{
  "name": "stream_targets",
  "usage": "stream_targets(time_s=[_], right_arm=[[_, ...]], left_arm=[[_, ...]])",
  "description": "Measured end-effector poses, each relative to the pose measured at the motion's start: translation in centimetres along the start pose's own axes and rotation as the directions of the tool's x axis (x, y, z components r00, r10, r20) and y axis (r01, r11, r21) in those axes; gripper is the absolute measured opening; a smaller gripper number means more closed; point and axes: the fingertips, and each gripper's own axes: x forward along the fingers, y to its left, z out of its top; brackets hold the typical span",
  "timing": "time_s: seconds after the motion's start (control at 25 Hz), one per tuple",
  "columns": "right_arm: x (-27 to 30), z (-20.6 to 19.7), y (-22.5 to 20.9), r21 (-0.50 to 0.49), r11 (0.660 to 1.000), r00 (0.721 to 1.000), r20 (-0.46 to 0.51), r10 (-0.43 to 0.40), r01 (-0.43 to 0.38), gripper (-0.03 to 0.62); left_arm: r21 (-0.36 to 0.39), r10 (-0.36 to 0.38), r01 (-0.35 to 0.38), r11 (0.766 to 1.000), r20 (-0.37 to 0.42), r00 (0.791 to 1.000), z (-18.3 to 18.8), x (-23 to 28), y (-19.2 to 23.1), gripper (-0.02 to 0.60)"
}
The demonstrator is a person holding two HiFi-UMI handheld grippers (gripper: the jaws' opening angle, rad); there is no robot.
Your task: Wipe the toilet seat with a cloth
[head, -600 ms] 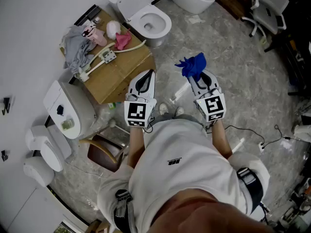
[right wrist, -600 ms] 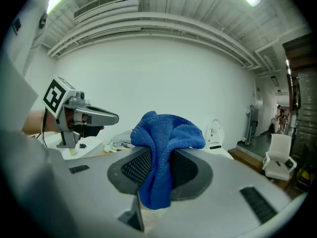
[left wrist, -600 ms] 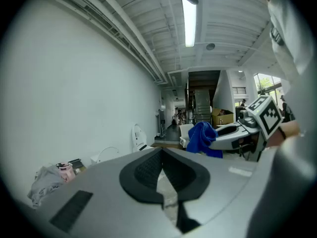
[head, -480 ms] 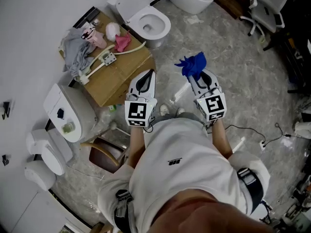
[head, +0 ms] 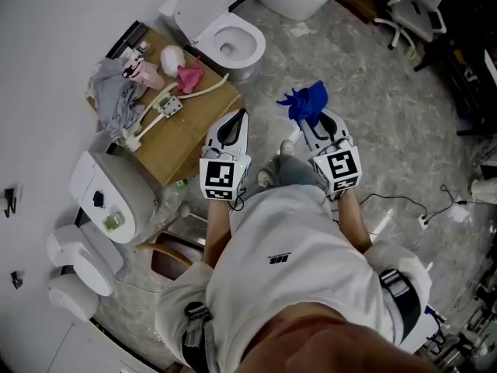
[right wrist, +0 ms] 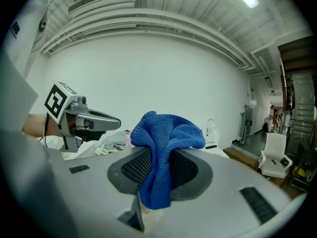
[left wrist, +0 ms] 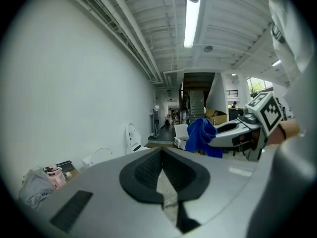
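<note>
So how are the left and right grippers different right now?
The right gripper is shut on a blue cloth that bunches up above its jaws. The left gripper is shut with nothing between its jaws. In the head view the left gripper's tip shows beside the cardboard box, the right gripper's over bare floor. Both are held out side by side, each with a marker cube.

Left gripper [head: 240,117] jaws together, empty; right gripper [head: 313,124] tight on blue cloth [head: 309,99].
</note>
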Motion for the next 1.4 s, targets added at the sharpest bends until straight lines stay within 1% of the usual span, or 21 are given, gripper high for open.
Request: stream_targets(time_s=[0.24, 0.48, 0.76, 1.0, 1.16, 1.4], right_arm=[[2.8, 0.2, -2.5, 0.009, 1.0, 1.0, -0.002, -0.008, 0.008, 0.097], [6.6, 0.6, -6.9, 0.025, 1.0, 1.0, 0.016, -0.002, 0.002, 0.097], [12.3, 1.2, -12.8, 0.028, 0.998, 0.998, 0.011, 0.054, -0.054, 0.097], [16.5, 1.9, -17.3, 0.025, 0.994, 0.994, 0.028, 0.108, -0.108, 0.097], [18.4, 2.4, -19.5, 0.024, 0.99, 0.99, 0.044, 0.137, -0.138, 0.097], [21.3, 3.0, -20.8, 0.02, 0.987, 0.985, 0.061, 0.16, -0.161, 0.097]], left_arm=[[0.003, 0.006, -0.006, 1.0, 0.003, 1.0, 0.6, 3.1, 2.2, 0.008], [0.007, 0.023, -0.023, 1.0, -0.005, 1.0, 1.2, 8.2, 3.9, 0.008], [-0.014, 0.079, -0.08, 0.997, -0.03, 0.996, 2.3, 14.8, 6.9, 0.008], [-0.006, 0.124, -0.124, 0.992, -0.04, 0.992, 3.4, 20.1, 8.3, 0.008], [0.0, 0.146, -0.147, 0.989, -0.037, 0.989, 4.2, 22.8, 8.8, 0.008], [0.007, 0.165, -0.164, 0.986, -0.039, 0.986, 4.5, 25.0, 10.2, 0.009]])
